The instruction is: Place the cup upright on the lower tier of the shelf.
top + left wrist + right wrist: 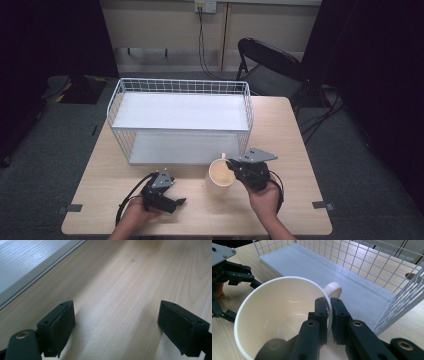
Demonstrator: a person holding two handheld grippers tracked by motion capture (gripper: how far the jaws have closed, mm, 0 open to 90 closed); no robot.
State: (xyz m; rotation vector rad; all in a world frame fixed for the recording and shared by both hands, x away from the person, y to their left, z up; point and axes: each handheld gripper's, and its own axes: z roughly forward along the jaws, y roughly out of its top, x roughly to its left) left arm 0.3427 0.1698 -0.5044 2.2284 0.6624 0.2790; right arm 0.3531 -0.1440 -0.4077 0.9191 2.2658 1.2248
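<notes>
The right gripper (328, 312) is clamped on the wall of a cream mug (282, 315), one jaw inside the rim and the other outside, just beside the handle (333, 288). In the high view this gripper (232, 166) comes in from the right of the mug (220, 175), held by the person's right hand (263, 197), with its grey plate (258, 155) on top.

The mug stands upright on the wooden table (295, 150), its axis vertical and its open mouth facing up; the inside looks empty. Its handle points away from the person, toward the open front of the wire shelf rack (180, 120). The mug is near the rack's front right corner, just in front of the lower white shelf board (175, 147). In the right gripper view that lower board (317, 267) runs away behind the handle, with the white wire mesh (387, 272) of the rack's side and back around it.

The left gripper (172, 202) lies low over the table to the left of the mug, well apart from it, in the person's left hand (135, 212). Its jaws stand wide apart with nothing between them; its own view shows the two black pads (62, 325) over bare wood (120, 290), and the edge of the white board (25, 262) at upper left.
</notes>
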